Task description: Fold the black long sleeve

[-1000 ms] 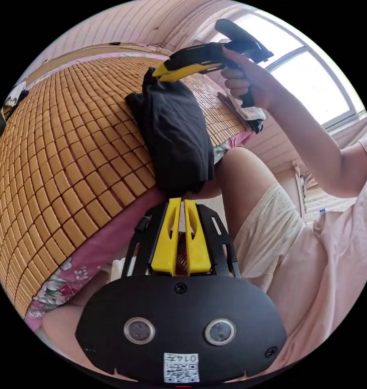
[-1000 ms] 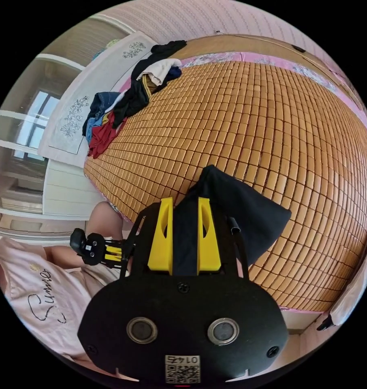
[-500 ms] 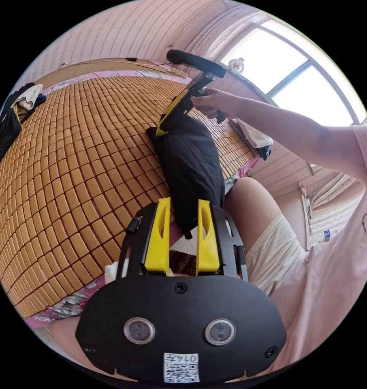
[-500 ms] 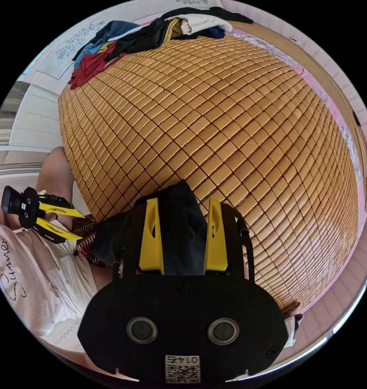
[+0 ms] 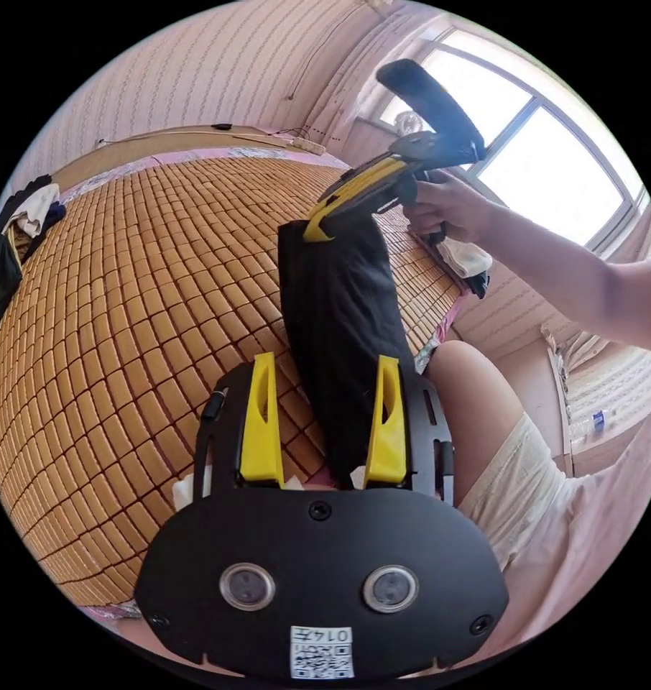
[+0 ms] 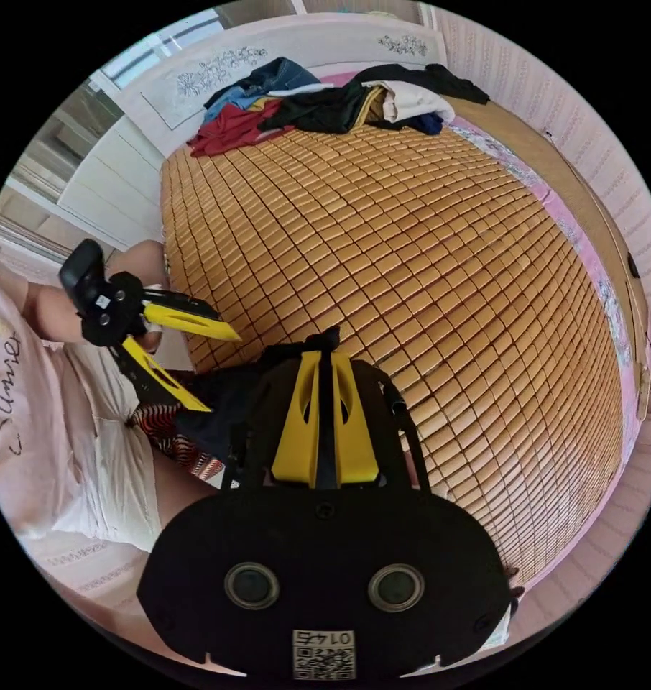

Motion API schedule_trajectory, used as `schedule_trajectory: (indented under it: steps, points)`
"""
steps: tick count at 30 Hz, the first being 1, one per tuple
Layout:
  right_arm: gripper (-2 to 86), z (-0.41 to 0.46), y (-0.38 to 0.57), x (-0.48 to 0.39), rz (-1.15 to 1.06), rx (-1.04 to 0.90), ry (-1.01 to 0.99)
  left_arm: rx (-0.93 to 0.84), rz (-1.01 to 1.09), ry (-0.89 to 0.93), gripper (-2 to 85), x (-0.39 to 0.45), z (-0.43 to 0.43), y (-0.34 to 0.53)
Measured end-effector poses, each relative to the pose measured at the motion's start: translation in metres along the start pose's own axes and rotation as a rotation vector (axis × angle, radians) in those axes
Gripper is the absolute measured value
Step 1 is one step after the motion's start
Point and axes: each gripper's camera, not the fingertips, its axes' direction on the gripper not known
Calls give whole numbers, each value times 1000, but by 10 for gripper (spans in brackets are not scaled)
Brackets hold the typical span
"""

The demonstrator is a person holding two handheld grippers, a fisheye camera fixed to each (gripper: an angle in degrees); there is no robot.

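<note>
**Jaws: right pair clamped on the black shirt, left pair apart**

Jaws of the right gripper are pressed together on an edge of the black long sleeve. The left gripper has its jaws wide apart, with the hanging cloth between them; whether they touch it I cannot tell. The folded garment hangs near the edge of the bed, which is covered by a bamboo mat. A pile of clothes lies at the far end.
</note>
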Motion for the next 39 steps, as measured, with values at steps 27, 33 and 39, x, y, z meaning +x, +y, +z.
schedule_trajectory:
  steps: [27, 33, 39]
  points:
    - [9, -197, 411, -137, 688, 676, 301, -214, 899, 344, 49, 291, 25, -213]
    - [16, -278, 452, -50, 766, 365, 458, -276, 807, 514, 55, 364, 104, -337]
    - [77, -268, 512, 125, 1169, 330, 309, -339, 525, 173, 84, 342, 201, -406]
